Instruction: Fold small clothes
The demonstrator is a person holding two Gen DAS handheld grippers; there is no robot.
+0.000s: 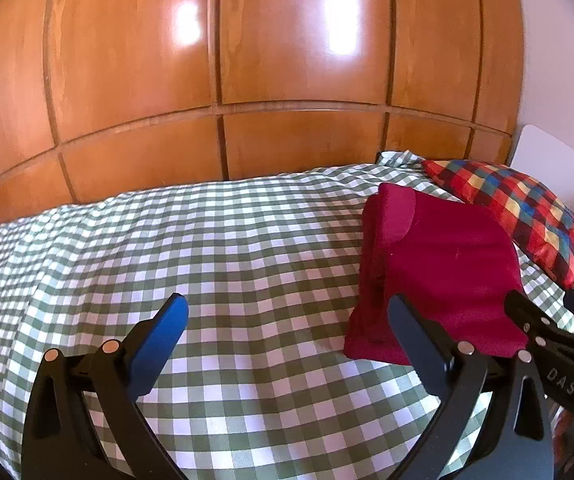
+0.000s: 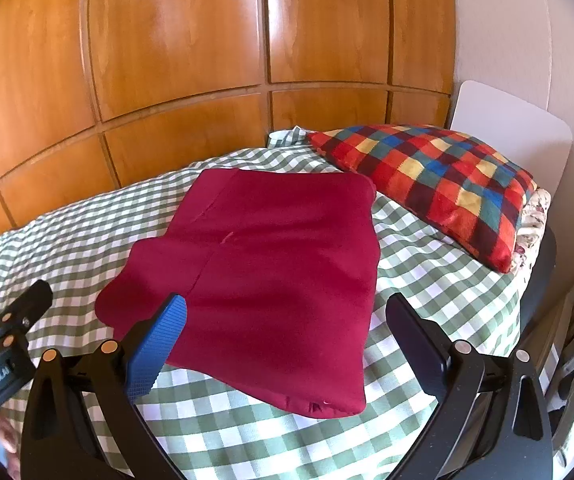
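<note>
A dark red garment (image 2: 271, 248) lies folded flat on the green-and-white checked bedspread (image 2: 439, 292); in the left wrist view it (image 1: 439, 272) sits at the right. My left gripper (image 1: 287, 320) is open and empty, hovering over the bedspread (image 1: 207, 248) just left of the garment, its right finger against the garment's near edge. My right gripper (image 2: 285, 316) is open and empty above the garment's near edge. Each gripper shows at the edge of the other's view.
A multicoloured checked pillow (image 2: 439, 184) lies at the far right of the bed, with a white board (image 2: 515, 128) behind it. Wooden wardrobe doors (image 1: 247, 60) stand close behind the bed. The bed's dark edge (image 2: 543, 276) drops off at the right.
</note>
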